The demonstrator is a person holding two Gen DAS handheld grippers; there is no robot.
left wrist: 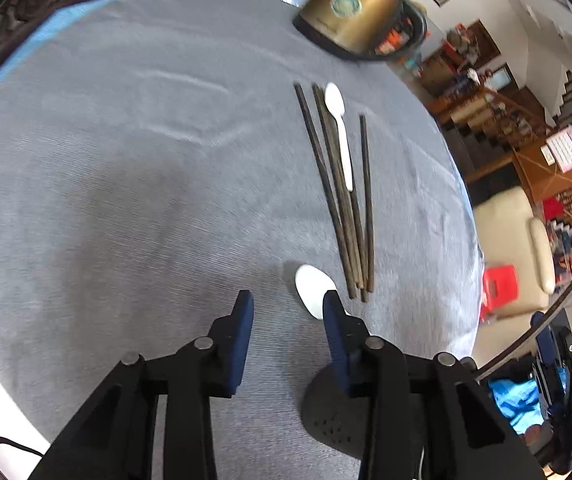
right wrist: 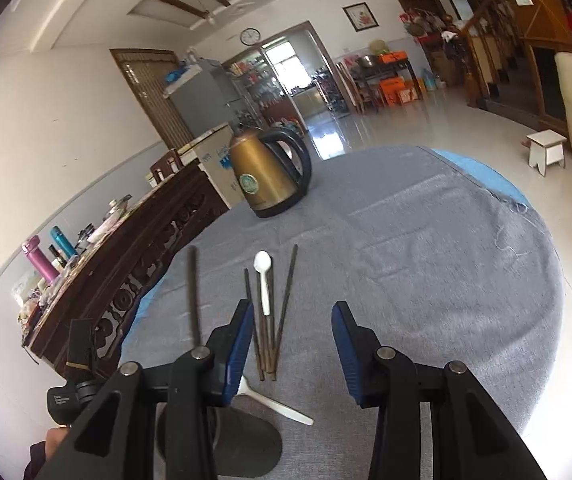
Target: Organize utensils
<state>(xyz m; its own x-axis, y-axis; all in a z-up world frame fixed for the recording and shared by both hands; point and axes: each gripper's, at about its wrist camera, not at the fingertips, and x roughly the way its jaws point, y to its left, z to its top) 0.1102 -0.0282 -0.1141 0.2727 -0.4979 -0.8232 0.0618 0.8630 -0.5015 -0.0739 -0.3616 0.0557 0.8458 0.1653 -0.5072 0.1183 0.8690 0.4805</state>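
A: What is seen nearest on the table?

B: The left gripper (left wrist: 288, 312) is held wide open with nothing between its fingers, low over the grey cloth (left wrist: 125, 200). The near white spoon (left wrist: 313, 289) is found just beyond its right finger, the bowl partly hidden behind that finger. A dark perforated object (left wrist: 328, 416), not identifiable, lies under the gripper.

A: And the right gripper (right wrist: 292, 320)?

B: It too is spread wide and empty, raised above the near edge of the table. The spoon's handle is seen beneath its left finger.

A: Where are the other utensils?

B: The dark chopsticks (left wrist: 346, 208) are laid in a loose fan further in, their near ends bunched beside the near spoon. A second white spoon (left wrist: 340, 132) rests on them, bowl pointing away. Beyond, towards the far edge, a golden kettle (left wrist: 350, 12) stands.

A: How is the step best done?

B: The near spoon is probably to be taken next. It is thin and flat, so the fingers should be lowered astride the handle, not the bowl, and closed squarely; the chopstick ends should not be nudged.
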